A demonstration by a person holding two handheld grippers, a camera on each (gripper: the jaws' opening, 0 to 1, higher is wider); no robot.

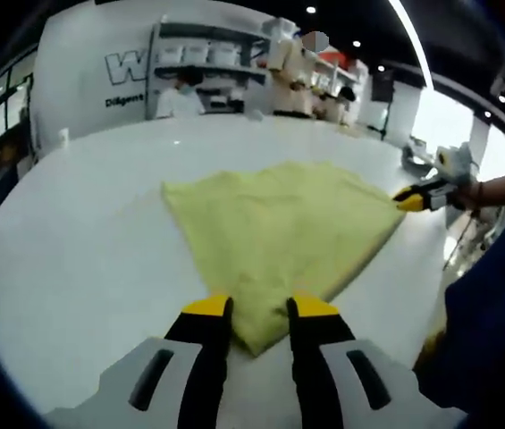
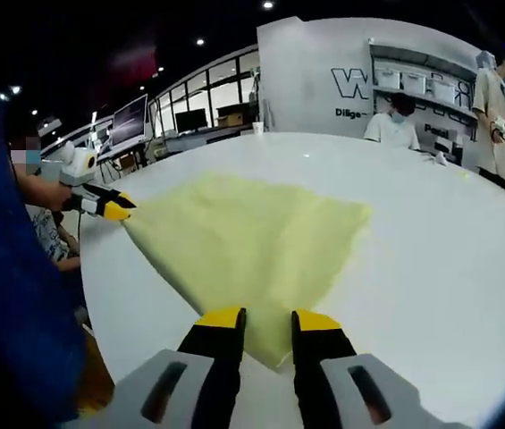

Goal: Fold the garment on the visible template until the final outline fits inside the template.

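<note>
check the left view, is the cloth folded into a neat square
No, the yellow cloth lies spread on the white table in a rough triangle, with one corner between the left gripper jaws and another at the right gripper.

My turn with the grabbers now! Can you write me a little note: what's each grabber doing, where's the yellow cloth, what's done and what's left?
Left gripper: at one corner of the yellow garment, cloth between its jaws; grip not certain.
Right gripper: at the opposite corner, same story.
Garment: spread flat on the white table, looks already folded over.
Template: no outline can be made out.
Left: finish folding, check the fit.
</note>
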